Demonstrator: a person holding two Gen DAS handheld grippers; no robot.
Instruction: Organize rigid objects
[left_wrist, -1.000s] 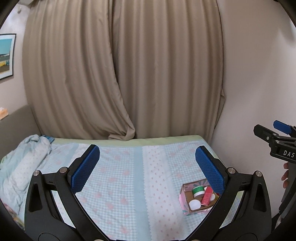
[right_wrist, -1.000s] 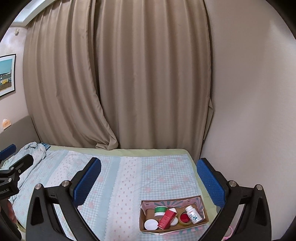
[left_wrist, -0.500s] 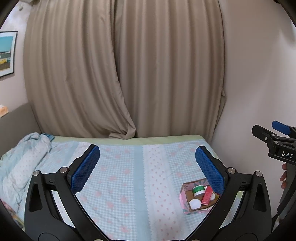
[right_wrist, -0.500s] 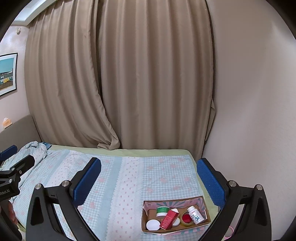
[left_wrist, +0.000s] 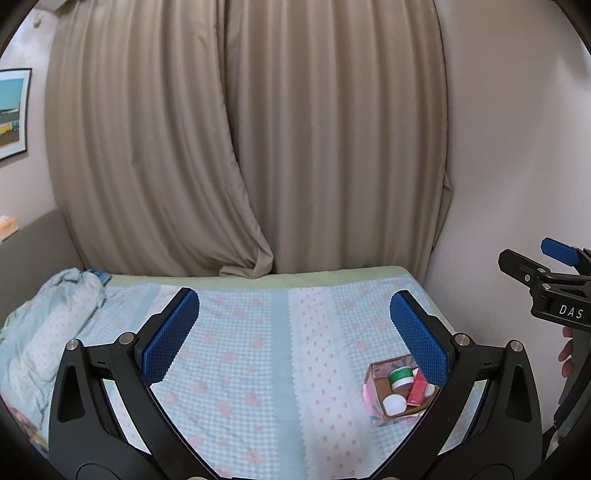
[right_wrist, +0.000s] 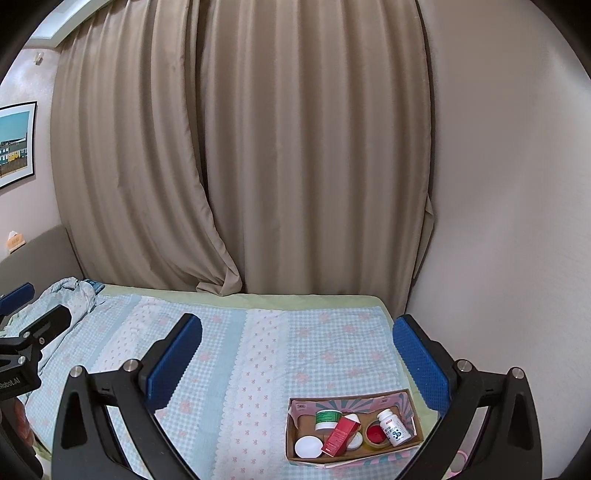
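both grippers hang above the bed (right_wrist: 258, 350), well apart from the box (right_wrist: 295, 428), so this reads as the very start or the very end of the tidying; the frames do not settle which. the left gripper (left_wrist: 295, 332) has its blue pads spread wide with nothing between them, and the right gripper (right_wrist: 297, 354) is likewise wide apart and bare. the box sits near the bed's right front edge, close to the wall, and in the right view it holds everything visible: a green jar (right_wrist: 327, 419), a white lid (right_wrist: 308, 446), a red carton (right_wrist: 340, 434) lying tilted across the middle, a red-topped pot (right_wrist: 375, 434) and a white bottle (right_wrist: 394, 428) leaning at the right end. no loose item shows on the sheet. if more sorting is wanted, the next move probably calls for the right gripper to drop toward the box and line its pads up on one item, likely the leaning bottle or the tilted carton. the items look small, hard and crowded, so a clean approach between neighbours may be awkward.
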